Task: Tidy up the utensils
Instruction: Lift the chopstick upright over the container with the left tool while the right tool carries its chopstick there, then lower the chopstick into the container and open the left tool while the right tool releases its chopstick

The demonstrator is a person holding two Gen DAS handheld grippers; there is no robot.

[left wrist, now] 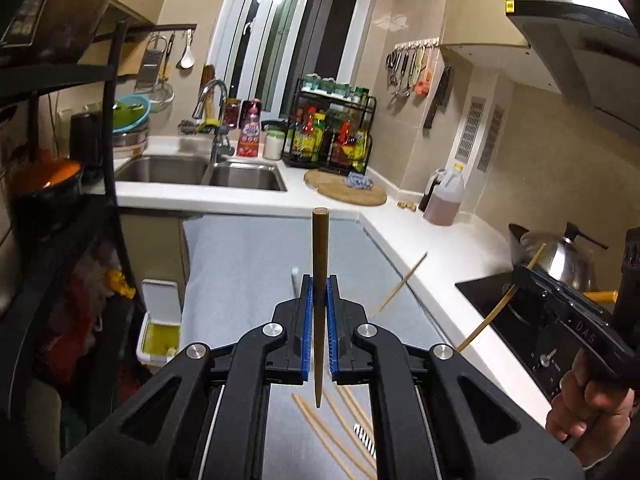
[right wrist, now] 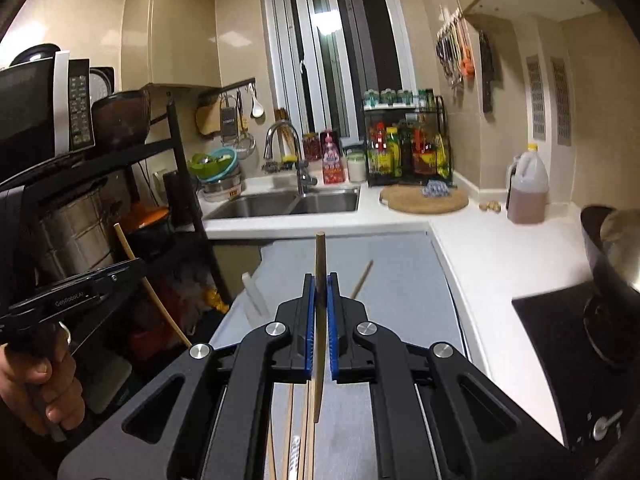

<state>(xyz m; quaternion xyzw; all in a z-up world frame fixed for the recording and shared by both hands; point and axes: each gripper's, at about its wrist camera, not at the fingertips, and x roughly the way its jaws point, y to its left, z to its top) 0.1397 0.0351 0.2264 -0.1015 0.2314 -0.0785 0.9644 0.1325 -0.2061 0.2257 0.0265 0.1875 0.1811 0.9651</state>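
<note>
My left gripper is shut on a brown wooden chopstick that stands upright between the blue pads, above a grey mat. My right gripper is shut on a lighter chopstick, also upright. Each gripper shows in the other's view, the right gripper at the right, the left gripper at the left. Several loose chopsticks lie on the mat below the left gripper and also show in the right wrist view. One more chopstick stands tilted farther out on the mat.
A double sink with a tap is at the back. A spice rack, a round cutting board and an oil jug stand on the white counter. A stove with a kettle is right. A black shelf rack is left.
</note>
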